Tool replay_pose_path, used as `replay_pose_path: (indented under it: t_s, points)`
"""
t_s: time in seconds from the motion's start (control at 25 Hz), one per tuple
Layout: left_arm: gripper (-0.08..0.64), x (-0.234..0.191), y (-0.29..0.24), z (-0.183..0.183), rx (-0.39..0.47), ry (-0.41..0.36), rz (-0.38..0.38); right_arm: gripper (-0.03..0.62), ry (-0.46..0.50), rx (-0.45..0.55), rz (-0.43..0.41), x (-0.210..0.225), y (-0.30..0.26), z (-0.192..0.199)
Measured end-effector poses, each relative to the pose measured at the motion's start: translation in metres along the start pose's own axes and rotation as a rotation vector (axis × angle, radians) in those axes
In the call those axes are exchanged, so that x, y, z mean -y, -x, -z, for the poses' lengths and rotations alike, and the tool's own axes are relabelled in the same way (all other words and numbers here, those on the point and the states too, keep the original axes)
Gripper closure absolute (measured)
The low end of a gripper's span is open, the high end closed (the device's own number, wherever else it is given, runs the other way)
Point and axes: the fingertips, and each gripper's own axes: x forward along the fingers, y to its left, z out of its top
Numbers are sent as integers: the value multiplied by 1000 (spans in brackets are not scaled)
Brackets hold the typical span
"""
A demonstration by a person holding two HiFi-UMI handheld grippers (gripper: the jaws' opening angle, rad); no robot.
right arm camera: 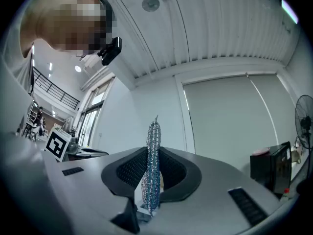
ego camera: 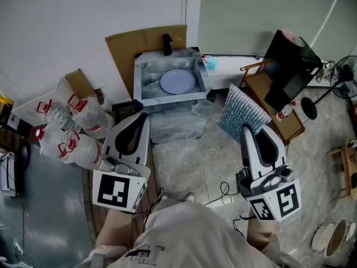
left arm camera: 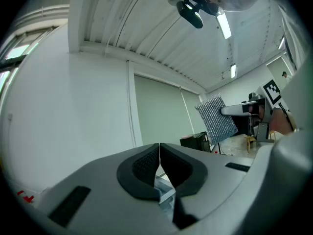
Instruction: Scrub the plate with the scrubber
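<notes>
White left gripper (ego camera: pixel 143 116) and right gripper (ego camera: pixel 245 129), black-lined jaws.

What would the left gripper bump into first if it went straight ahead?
Probably the wall behind the basin; the left gripper seems to point above its rim, though depth is unclear.

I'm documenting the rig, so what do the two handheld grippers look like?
The left gripper and right gripper are white moulded shells with black ribbed pads. Each carries a white cube printed with black square markers. The person wears a pale top.
</notes>
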Motion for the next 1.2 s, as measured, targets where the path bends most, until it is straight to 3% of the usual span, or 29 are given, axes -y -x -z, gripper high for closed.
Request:
replay_pose_path:
  t_s: [0.76, 1.2]
  points:
    - [540, 17, -32, 11, -52, -35, 15, 497, -29, -16, -35, 27, -4, 16]
    - [540, 16, -40, 28, -106, -13, 15, 497, -88, -29, -93, 39, -27, 41]
